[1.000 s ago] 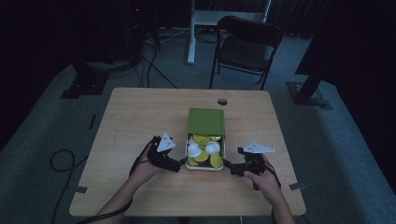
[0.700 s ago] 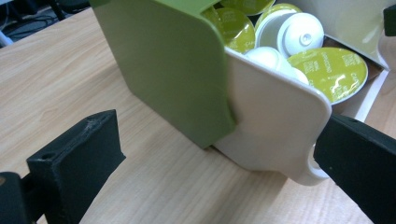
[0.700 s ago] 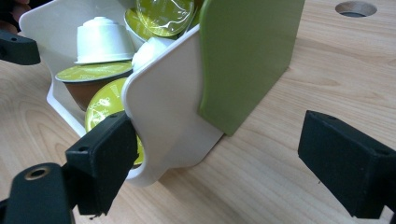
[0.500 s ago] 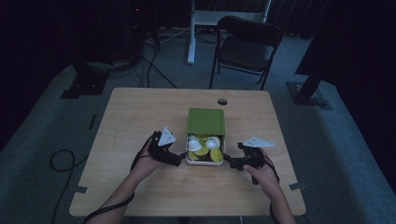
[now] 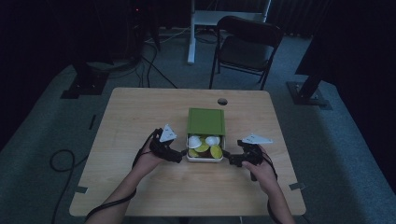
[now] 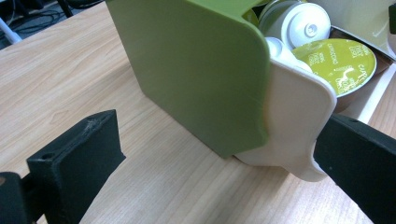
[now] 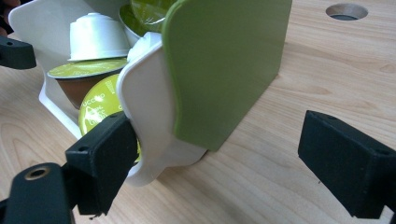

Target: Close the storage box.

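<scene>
A green box sleeve lies at the table's middle. A white drawer tray sticks out of its near end, holding white and green-lidded coffee capsules. My left gripper stands open at the tray's left front corner. In the left gripper view the sleeve and the tray lie between the jaws, with the right jaw against the tray's corner. My right gripper is open at the right front corner. In the right gripper view its left jaw rests on the tray beside the sleeve.
A round cable hole lies in the wooden table behind the box. A dark chair stands beyond the far edge. Cables trail on the floor at the left.
The white tray has slid farther back into the green sleeve, so less of it sticks out. Both grippers moved forward with it, staying at its front corners.
</scene>
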Action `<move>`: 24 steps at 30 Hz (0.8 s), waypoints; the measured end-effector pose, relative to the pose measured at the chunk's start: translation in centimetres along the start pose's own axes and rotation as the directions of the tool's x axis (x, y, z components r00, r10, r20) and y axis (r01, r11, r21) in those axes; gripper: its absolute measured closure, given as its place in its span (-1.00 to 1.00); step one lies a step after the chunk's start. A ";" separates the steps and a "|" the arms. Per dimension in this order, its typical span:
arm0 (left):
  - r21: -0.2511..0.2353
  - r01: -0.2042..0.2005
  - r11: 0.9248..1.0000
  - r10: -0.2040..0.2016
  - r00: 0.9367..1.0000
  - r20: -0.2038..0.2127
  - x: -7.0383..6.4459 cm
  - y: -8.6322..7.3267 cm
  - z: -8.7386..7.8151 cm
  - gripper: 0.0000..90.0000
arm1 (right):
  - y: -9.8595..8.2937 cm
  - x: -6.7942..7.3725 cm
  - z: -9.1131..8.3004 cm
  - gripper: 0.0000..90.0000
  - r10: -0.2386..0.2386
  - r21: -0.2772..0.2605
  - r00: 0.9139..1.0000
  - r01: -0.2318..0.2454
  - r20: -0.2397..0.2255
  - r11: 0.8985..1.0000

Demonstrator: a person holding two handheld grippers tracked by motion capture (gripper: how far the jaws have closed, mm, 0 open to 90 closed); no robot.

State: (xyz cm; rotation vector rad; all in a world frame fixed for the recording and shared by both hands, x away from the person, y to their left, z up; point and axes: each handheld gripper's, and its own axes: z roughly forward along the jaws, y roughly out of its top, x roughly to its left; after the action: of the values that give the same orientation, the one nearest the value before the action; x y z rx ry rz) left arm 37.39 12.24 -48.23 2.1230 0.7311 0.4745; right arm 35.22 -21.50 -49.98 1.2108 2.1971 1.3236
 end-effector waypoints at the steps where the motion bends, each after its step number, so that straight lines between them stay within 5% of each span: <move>1: 0.001 0.002 1.000 -0.002 1.000 0.000 0.1 0.0 0.1 -0.98 | 0.1 0.0 0.1 -0.74 -0.001 0.001 1.000 0.001 0.003 1.000; 24: 0.010 0.009 1.000 -0.009 1.000 -0.028 0.9 0.7 0.7 -0.98 | 1.3 -0.9 1.1 -0.75 0.003 0.019 1.000 -0.003 0.031 1.000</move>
State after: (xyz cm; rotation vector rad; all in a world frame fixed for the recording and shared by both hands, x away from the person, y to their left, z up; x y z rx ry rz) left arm 38.74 12.06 -48.03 2.1249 0.7603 0.4975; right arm 37.10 -21.29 -49.67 1.2338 2.1917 1.2791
